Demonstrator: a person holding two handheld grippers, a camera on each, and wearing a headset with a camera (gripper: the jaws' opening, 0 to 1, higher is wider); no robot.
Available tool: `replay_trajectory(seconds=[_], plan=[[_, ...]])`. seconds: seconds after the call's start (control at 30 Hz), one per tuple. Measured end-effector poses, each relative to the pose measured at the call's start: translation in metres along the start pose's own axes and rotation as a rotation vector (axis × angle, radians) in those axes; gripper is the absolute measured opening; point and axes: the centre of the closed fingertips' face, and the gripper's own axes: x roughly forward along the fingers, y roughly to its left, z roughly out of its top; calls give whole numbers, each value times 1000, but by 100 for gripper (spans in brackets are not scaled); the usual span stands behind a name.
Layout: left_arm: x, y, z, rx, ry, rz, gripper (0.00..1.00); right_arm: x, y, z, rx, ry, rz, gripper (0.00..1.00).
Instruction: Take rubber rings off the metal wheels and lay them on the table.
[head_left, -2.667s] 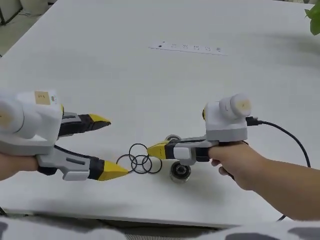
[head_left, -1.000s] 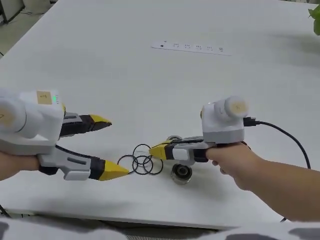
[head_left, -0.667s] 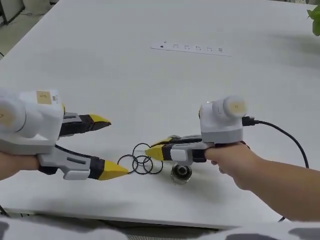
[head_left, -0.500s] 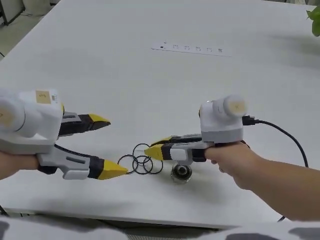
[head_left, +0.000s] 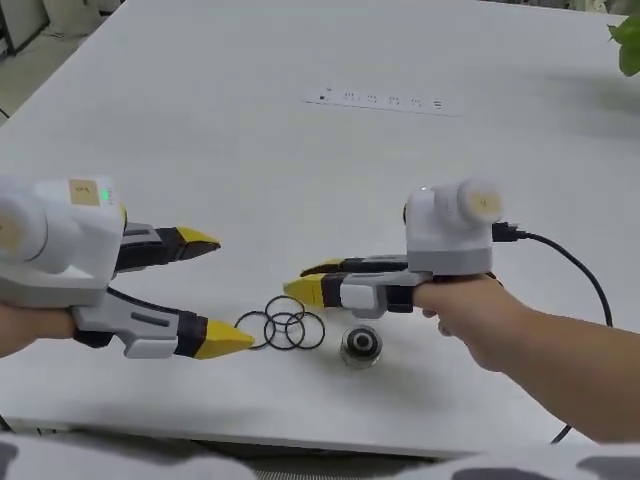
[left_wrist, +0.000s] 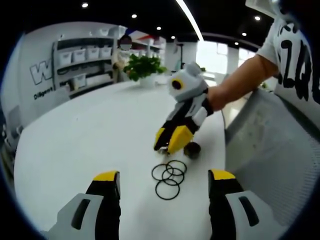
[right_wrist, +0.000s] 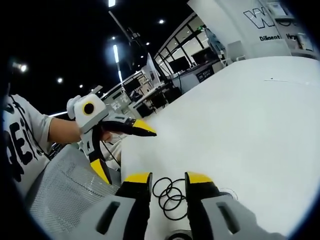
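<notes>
1. Left gripper (head_left: 213, 290): I read its yellow-tipped jaws as spread wide with nothing between them. In the left gripper view (left_wrist: 164, 176) the two tips frame the work from either side.

2. Right gripper (head_left: 305, 280): its jaws stand at a narrow gap and hold nothing. In the right gripper view (right_wrist: 168, 177) a slim strip of table shows between the tips.

3. Thin black rubber rings (head_left: 285, 328): they lie flat on the white table (head_left: 300, 180) as one overlapping cluster, between the two grippers. The lower left jaw tip is just beside the cluster's edge, and the right jaw tips sit just above its far side. The cluster also appears ahead of the left jaws (left_wrist: 169, 177) and beyond the right jaws (right_wrist: 170, 197).

4. Small round metal wheel (head_left: 360, 345): it rests on the table just beside the rings, below the right gripper's body (left_wrist: 192, 149). I cannot tell whether a ring remains on it.

5. Surroundings: a hand (head_left: 470, 315) grips the right gripper's handle, and a black cable (head_left: 575, 275) trails from its rear. A flat white strip (head_left: 380, 100) lies far up the table. A green leafy plant (head_left: 628, 40) stands at the far corner.
</notes>
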Motion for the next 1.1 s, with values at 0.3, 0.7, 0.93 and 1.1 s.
replay_trajectory(seconds=[0.3, 0.7, 0.93, 1.1], plan=[[-1, 5, 10, 10, -17, 13, 73, -15, 0, 23, -35, -63, -13, 31], [-8, 11, 18, 15, -30, 28, 73, -35, 3, 40, -89, -116, -40, 38], [-12, 14, 24, 17, -44, 39, 73, -43, 13, 43, -132, -124, -43, 43], [-14, 14, 26, 17, -53, 44, 73, -51, 17, 45, -155, -133, -52, 46]])
